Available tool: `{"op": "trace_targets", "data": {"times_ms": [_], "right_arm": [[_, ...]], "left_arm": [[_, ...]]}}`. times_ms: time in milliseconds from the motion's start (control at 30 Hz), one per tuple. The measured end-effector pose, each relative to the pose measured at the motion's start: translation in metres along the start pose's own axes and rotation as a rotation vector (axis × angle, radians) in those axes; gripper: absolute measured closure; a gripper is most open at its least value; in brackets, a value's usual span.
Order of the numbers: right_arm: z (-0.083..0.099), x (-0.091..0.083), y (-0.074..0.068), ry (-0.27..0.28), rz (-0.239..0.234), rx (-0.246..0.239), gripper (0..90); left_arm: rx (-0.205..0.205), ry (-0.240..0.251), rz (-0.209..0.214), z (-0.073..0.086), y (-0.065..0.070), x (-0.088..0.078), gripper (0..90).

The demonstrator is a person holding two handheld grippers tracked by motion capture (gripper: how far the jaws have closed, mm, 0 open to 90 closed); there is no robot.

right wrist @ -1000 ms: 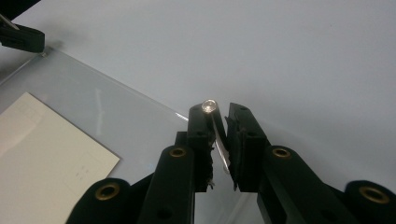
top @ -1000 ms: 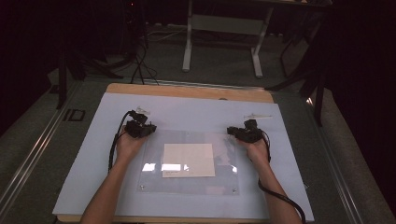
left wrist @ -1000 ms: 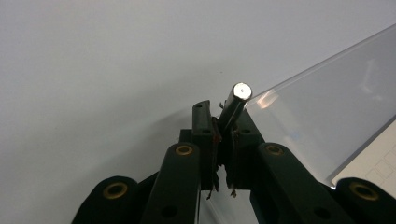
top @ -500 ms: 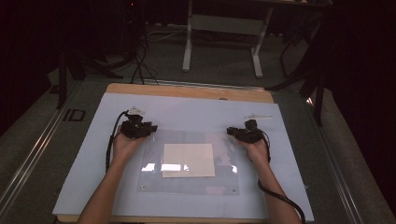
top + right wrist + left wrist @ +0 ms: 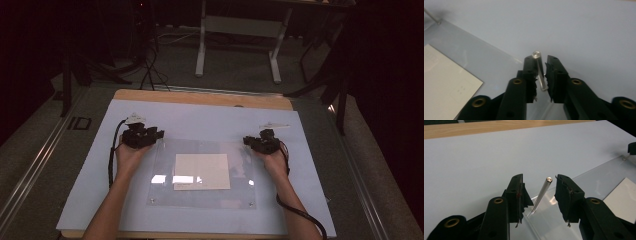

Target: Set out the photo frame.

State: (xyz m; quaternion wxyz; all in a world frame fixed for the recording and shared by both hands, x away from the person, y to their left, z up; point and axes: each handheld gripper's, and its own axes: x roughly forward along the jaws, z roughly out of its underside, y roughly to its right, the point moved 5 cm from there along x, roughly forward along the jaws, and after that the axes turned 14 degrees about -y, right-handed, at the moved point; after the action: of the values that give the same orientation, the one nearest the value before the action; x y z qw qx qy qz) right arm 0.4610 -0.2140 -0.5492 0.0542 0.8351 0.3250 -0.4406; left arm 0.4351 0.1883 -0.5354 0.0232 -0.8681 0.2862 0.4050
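A clear acrylic sheet (image 5: 202, 197) lies on a white mat, with a pale paper (image 5: 201, 170) at its middle. My left gripper (image 5: 158, 134) is at the sheet's far-left corner. Its jaws have just been opening, and a thin metal pin (image 5: 543, 188) stands untouched between them in the left gripper view (image 5: 540, 180). My right gripper (image 5: 248, 141) is at the far-right corner. Its jaws (image 5: 540, 58) have also just been opening and stand narrowly apart around a second pin (image 5: 537, 54), which leans by the left pad with a gap on the other side.
The white mat (image 5: 200, 117) covers a wooden table whose far edge (image 5: 200, 97) shows beyond it. A small white strip (image 5: 276, 125) lies behind the right gripper. Table legs and cables stand on the dark floor past the table.
My left gripper has shifted slightly left, away from the sheet's corner, and its jaws have spread. The right hand has stayed in place.
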Motion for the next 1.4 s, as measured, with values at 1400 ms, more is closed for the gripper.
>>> {"op": "trace_targets", "data": {"times_ms": [1400], "right_arm": [[0.001, -0.011, -0.005, 0.105, 0.022, -0.007, 82.8]], "left_arm": [[0.006, 0.056, -0.077, 0.006, 0.013, 0.013, 83.6]]}}
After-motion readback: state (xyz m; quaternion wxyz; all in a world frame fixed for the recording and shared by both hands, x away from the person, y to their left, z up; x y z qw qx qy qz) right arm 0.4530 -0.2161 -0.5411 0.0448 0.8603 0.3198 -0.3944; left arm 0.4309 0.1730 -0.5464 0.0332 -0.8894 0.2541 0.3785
